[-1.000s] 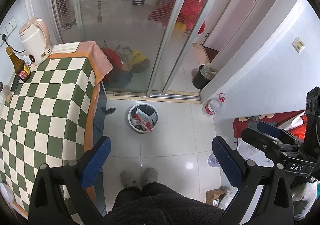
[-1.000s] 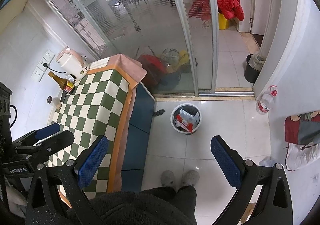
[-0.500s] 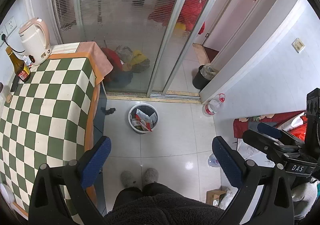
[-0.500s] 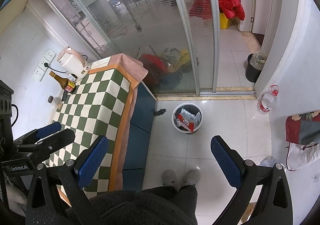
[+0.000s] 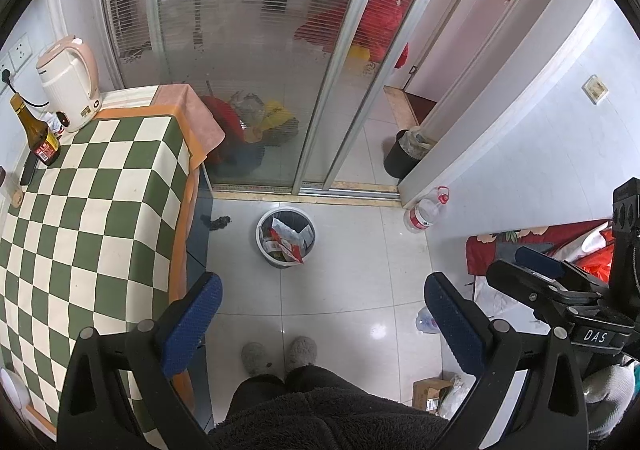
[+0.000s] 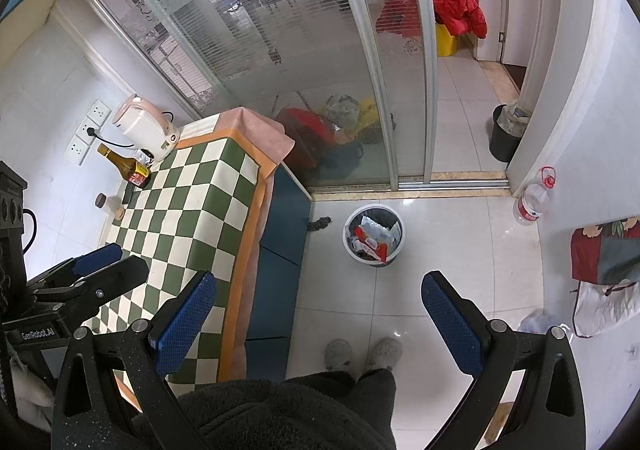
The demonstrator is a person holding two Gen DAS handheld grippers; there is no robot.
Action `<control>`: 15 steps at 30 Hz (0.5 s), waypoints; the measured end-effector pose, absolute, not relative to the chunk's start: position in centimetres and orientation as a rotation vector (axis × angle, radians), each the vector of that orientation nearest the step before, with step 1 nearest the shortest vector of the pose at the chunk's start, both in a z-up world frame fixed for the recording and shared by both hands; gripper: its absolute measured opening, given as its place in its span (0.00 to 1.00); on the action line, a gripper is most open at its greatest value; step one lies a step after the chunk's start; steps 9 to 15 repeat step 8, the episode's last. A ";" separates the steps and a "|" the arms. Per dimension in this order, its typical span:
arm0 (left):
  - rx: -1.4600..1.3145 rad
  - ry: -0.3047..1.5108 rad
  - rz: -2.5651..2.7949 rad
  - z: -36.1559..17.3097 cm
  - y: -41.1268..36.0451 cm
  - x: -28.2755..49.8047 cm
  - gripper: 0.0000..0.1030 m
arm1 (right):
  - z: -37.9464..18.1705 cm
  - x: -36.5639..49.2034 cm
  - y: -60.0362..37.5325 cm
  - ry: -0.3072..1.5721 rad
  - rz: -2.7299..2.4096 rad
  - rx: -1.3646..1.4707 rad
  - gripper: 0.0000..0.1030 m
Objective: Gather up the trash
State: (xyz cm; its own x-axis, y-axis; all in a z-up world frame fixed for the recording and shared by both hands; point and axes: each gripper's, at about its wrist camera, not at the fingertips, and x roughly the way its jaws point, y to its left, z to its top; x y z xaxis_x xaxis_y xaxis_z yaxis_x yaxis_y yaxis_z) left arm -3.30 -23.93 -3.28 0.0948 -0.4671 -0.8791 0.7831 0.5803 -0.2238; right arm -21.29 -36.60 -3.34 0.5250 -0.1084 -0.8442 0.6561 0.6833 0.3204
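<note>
A small white waste bin (image 5: 285, 236) stands on the tiled floor, filled with red and white wrappers; it also shows in the right wrist view (image 6: 374, 235). My left gripper (image 5: 323, 300) is open and empty, held high above the floor, with the bin ahead between its fingers. My right gripper (image 6: 319, 296) is open and empty at a similar height. A small dark scrap (image 5: 217, 221) lies on the floor left of the bin. A crumpled plastic bottle (image 5: 427, 320) lies on the floor by my right finger.
A table with a green checked cloth (image 5: 80, 218) stands at the left, bearing a kettle (image 5: 70, 84) and a brown bottle (image 5: 36, 130). Glass sliding doors (image 5: 256, 50) are behind. A large water bottle (image 5: 424, 212), a black bin (image 5: 402, 154) and a cardboard box (image 5: 430, 394) are on the floor.
Both views have barely shifted; the right gripper drifted slightly. Both grippers stay open and empty.
</note>
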 end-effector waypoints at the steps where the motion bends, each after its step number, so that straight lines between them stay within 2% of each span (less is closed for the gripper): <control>1: 0.340 1.138 -0.954 -3.3 -24.0 -3.3 1.00 | -3.3 -21.3 -36.7 0.911 -0.502 0.686 1.00; 15: 0.339 1.125 -0.968 -3.0 -23.7 -3.7 1.00 | -3.3 -21.5 -36.8 0.910 -0.502 0.687 1.00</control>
